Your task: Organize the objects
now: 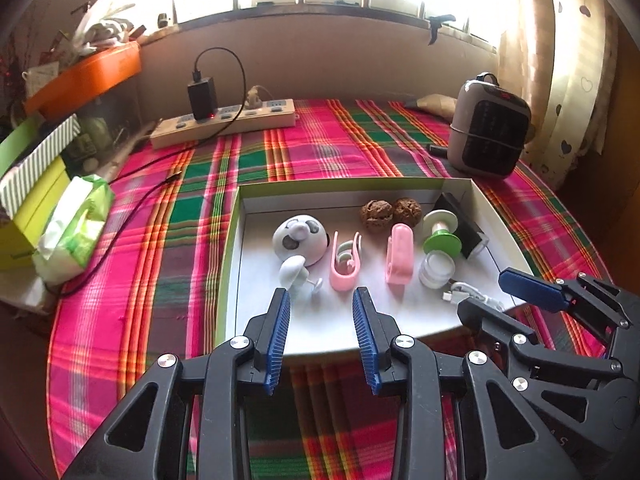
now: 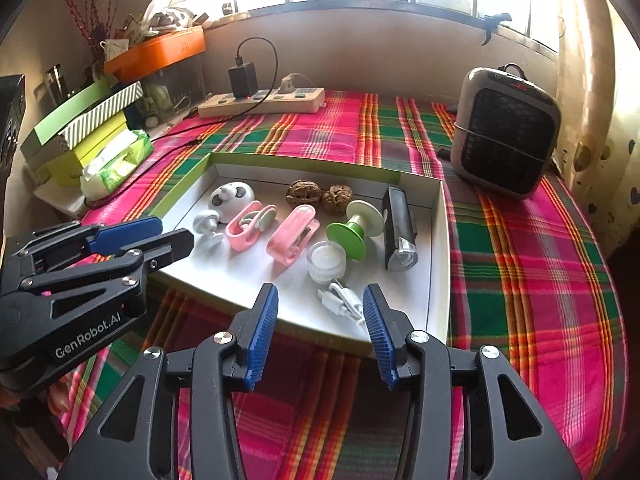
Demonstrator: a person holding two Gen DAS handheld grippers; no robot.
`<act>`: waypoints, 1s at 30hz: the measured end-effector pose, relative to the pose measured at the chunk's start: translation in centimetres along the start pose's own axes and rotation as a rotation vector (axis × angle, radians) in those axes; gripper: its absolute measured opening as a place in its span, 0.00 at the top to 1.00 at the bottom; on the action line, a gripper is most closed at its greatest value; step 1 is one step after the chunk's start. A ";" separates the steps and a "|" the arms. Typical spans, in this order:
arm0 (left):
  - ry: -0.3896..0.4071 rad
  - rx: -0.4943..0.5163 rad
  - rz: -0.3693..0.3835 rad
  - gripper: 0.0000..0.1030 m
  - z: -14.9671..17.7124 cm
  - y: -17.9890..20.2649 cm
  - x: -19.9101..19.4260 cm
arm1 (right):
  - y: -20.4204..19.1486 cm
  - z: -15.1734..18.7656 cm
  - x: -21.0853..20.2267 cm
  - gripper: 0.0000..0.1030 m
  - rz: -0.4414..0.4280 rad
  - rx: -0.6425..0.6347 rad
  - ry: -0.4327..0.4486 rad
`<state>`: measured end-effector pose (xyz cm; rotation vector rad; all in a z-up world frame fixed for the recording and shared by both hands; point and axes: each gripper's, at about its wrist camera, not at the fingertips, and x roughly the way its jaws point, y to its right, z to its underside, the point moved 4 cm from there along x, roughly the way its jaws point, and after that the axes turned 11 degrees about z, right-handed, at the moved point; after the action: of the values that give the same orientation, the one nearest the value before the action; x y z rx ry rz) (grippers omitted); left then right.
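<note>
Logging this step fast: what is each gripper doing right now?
Left gripper: open, holding nothing.
Right gripper: open, holding nothing; white cable lies beyond its tips.

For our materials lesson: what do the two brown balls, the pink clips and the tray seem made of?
Brown balls: likely walnut shell, matt, deeply wrinkled. Pink clips: probably moulded plastic, smooth with a soft sheen. Tray: looks like white cardboard, matt, with thin folded walls.

both wrist views look down, near, sharing tray [image 1: 236, 216].
</note>
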<state>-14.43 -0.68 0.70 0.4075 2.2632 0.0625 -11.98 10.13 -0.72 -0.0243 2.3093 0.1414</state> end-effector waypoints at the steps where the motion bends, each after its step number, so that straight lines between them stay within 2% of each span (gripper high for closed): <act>1: 0.003 -0.006 0.004 0.70 0.1 0.1 -0.2 | 0.0 0.1 -0.1 0.56 0.002 0.001 0.003; 9: 0.039 -0.018 -0.034 0.70 1.5 0.5 -1.8 | -0.2 1.1 -1.5 0.56 0.010 0.008 0.021; 15: 0.037 -0.038 -0.021 0.70 3.1 0.8 -2.6 | -0.2 1.9 -2.7 0.56 0.021 0.014 0.043; 30: 0.013 -0.040 -0.023 0.70 5.8 1.8 -3.0 | -0.2 4.3 -3.2 0.55 0.018 0.022 0.015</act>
<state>-7.84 -0.41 -0.64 0.3614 2.2754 0.0985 -6.69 10.27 -1.25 0.0059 2.3263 0.1257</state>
